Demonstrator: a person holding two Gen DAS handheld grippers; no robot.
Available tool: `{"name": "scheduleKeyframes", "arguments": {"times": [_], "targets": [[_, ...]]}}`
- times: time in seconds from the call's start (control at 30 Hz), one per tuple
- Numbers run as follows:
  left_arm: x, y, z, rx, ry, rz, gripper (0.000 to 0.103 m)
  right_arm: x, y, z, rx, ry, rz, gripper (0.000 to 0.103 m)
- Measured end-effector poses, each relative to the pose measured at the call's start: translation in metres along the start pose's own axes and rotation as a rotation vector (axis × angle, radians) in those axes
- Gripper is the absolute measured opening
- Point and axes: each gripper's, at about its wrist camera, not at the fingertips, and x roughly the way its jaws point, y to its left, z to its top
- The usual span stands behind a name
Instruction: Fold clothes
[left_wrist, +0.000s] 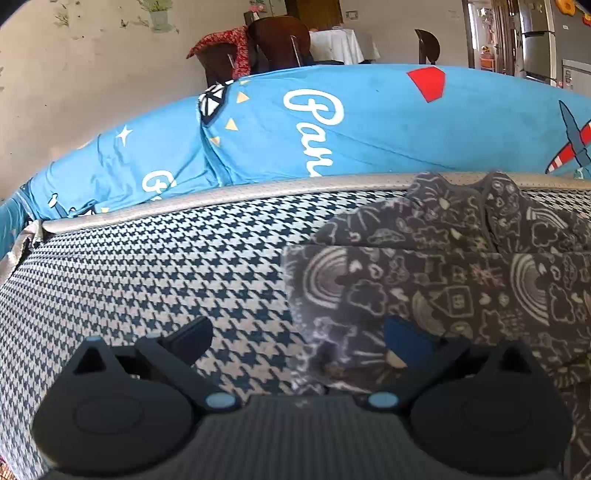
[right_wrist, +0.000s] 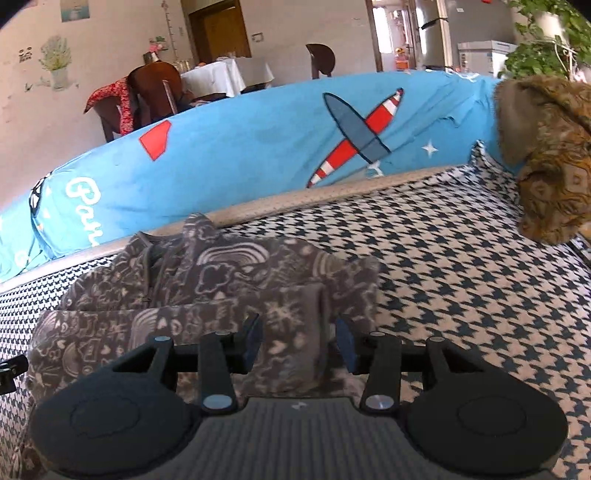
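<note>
A grey fleece garment (left_wrist: 443, 280) printed with white doodles lies partly folded on a houndstooth cover (left_wrist: 166, 266). In the left wrist view my left gripper (left_wrist: 299, 336) is open wide at the garment's near left corner. Its right finger rests over the fleece and its left finger over bare cover. In the right wrist view the same garment (right_wrist: 221, 288) lies left of centre. My right gripper (right_wrist: 299, 334) is open and half-closed, its fingers straddling a flat flap of the fleece near the garment's right edge.
A blue printed sheet (right_wrist: 240, 158) rises like a wall behind the cover, past a silver piped edge (left_wrist: 221, 195). A brown furry cushion (right_wrist: 546, 158) sits at the far right. Bare houndstooth cover (right_wrist: 461, 277) stretches right of the garment. Chairs and a table stand beyond.
</note>
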Motion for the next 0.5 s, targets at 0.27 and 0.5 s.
{"name": "scheduleKeyframes", "arguments": {"times": [0.27, 0.5], "targets": [[0.008, -0.007, -0.004, 0.013, 0.045, -0.018, 0.103, 0.003, -0.02, -0.006, 0.054, 0.032, -0.01, 0.056], [0.024, -0.008, -0.01, 0.008, 0.111, -0.025, 0.103, 0.006, -0.038, -0.012, 0.162, 0.055, 0.03, 0.07]]}}
